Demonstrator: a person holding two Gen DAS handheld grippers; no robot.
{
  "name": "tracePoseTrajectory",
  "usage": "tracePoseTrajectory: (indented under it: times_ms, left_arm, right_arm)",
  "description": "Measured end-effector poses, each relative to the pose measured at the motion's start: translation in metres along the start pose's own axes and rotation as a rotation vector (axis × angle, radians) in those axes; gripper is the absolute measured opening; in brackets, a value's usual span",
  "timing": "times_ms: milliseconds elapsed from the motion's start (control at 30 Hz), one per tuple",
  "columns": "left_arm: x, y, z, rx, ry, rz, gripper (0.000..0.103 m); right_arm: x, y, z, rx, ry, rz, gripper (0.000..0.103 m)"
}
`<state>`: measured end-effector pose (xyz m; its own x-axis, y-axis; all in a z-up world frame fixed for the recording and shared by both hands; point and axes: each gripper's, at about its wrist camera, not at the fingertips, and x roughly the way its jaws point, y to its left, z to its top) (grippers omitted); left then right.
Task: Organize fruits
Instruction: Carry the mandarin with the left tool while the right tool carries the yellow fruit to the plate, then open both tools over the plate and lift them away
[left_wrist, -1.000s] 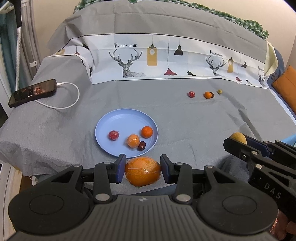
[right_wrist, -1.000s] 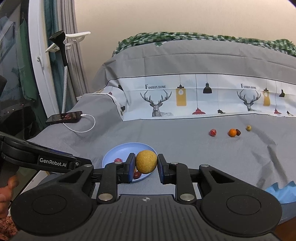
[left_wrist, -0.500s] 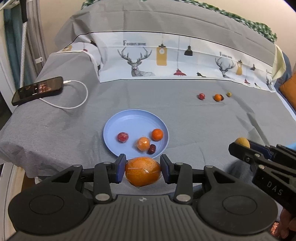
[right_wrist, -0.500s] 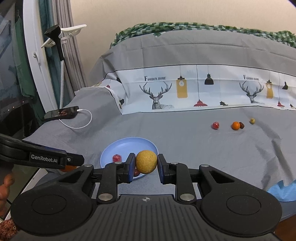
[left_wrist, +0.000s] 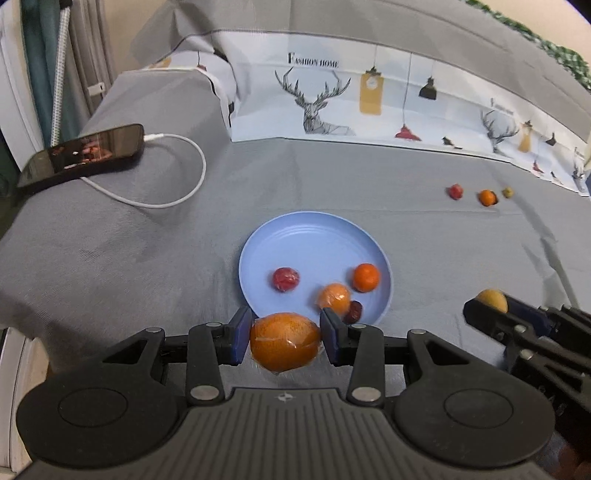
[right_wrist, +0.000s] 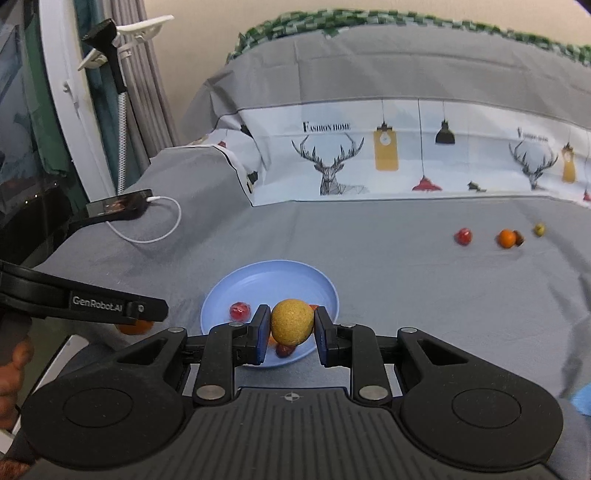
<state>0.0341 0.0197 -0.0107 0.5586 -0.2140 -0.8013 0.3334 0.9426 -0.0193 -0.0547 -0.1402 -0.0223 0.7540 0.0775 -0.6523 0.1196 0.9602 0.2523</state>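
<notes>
Presently a wrapped orange is being clamped by the left gripper and a yellow fruit by the right gripper near the blue plate, where crowding is risking roll-off.

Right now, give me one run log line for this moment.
left tool: holding big orange | right tool: holding yellow fruit | blue plate: four fruits | blanket: four loose

In the right wrist view, the round yellow fruit hides most of the small orange fruits on the pale blue round plate. The tiny loose fruits on the grey cloth are blurred, their kinds unclear.
</notes>
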Motion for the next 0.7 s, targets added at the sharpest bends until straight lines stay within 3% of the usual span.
tracePoseTrajectory:
  times_ms: [300, 467, 600, 700]
  left_arm:
    - [0.059, 0.014, 0.023, -0.014, 0.047, 0.019, 0.045]
    - [0.085, 0.012, 0.036, 0.025, 0.028, 0.045, 0.042]
    - [0.113, 0.011, 0.050, 0.003, 0.025, -0.005, 0.042]
    - [0.130, 0.014, 0.061, 0.006, 0.023, 0.003, 0.042]
  right_arm:
    - [0.075, -0.004, 0.007, 0.004, 0.097, 0.007, 0.027]
    - [0.112, -0.007, 0.010, -0.001, 0.125, 0.006, 0.027]
    - [0.141, -0.007, 0.012, -0.031, 0.129, 0.005, 0.027]
    - [0.163, -0.009, 0.010, -0.083, 0.150, -0.010, 0.027]
